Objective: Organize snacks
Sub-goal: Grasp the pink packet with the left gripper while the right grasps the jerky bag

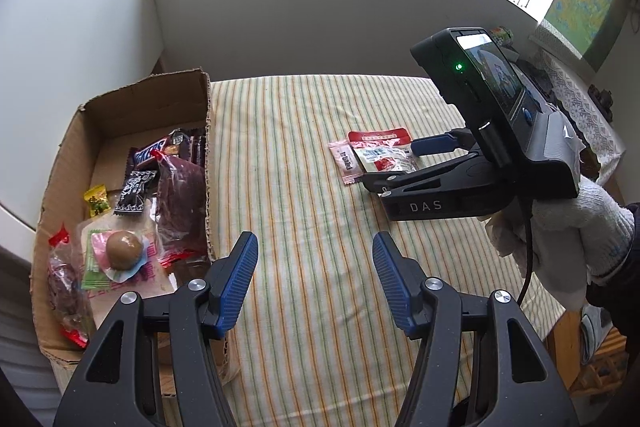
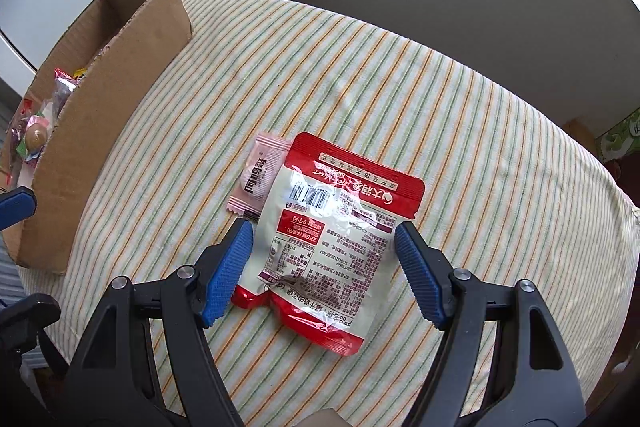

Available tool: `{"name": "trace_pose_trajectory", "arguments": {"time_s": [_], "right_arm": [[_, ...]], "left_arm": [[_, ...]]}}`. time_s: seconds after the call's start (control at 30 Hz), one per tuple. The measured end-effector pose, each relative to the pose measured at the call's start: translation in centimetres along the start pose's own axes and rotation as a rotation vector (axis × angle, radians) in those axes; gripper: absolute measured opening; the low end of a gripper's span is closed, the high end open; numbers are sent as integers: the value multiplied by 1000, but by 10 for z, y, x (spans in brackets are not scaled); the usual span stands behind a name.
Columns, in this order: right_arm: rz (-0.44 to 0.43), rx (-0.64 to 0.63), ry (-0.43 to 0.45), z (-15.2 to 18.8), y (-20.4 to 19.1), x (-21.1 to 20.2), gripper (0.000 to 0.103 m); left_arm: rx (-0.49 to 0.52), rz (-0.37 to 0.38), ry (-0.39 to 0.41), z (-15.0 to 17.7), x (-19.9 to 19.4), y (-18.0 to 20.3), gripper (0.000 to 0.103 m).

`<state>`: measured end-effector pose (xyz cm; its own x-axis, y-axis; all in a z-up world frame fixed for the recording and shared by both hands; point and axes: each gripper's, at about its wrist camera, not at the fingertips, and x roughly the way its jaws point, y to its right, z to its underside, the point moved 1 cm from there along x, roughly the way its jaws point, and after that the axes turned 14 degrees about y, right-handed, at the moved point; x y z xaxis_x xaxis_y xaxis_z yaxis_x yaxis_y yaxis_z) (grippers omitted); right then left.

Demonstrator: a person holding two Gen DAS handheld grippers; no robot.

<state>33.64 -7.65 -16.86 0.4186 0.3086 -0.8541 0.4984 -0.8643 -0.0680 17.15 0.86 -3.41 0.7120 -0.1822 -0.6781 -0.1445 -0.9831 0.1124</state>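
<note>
A red-and-white snack pouch (image 2: 320,223) lies on the striped tablecloth, overlapping a small pink sachet (image 2: 262,175). My right gripper (image 2: 324,231) is open, its blue pads on either side of the pouch, close to its edges. In the left wrist view the pouch (image 1: 382,153) and the sachet (image 1: 347,161) lie mid-table with the right gripper (image 1: 396,161) around the pouch. My left gripper (image 1: 315,247) is open and empty, hovering over the cloth beside the cardboard box (image 1: 120,107). The box holds several snacks, among them a Snickers bar (image 1: 150,151).
The cardboard box (image 2: 120,75) stands at the table's left edge. The striped tablecloth (image 1: 300,131) covers the table. A wall and a window with plants are behind. Clutter and a lace cloth (image 1: 576,103) sit at the far right.
</note>
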Motion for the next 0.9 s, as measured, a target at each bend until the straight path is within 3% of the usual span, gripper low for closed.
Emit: {"name": "trace_pose_trajectory", "arguments": {"time_s": [0.07,0.43,0.67,0.9], "right_arm": [[11,-5,3,0,3,1,85],[5,58,3,11,57,-4,85],[-153,195,3,12,95,-17,85],[-176,202,-6,10,104,-21,85]], "left_arm": [[-3,1,-3,0,3,-2,59],[4,10,-41,-4,27,4,59],[0,22,-99,-17,67,15,59],[-53,22,-148,-35,106,14,53]]}}
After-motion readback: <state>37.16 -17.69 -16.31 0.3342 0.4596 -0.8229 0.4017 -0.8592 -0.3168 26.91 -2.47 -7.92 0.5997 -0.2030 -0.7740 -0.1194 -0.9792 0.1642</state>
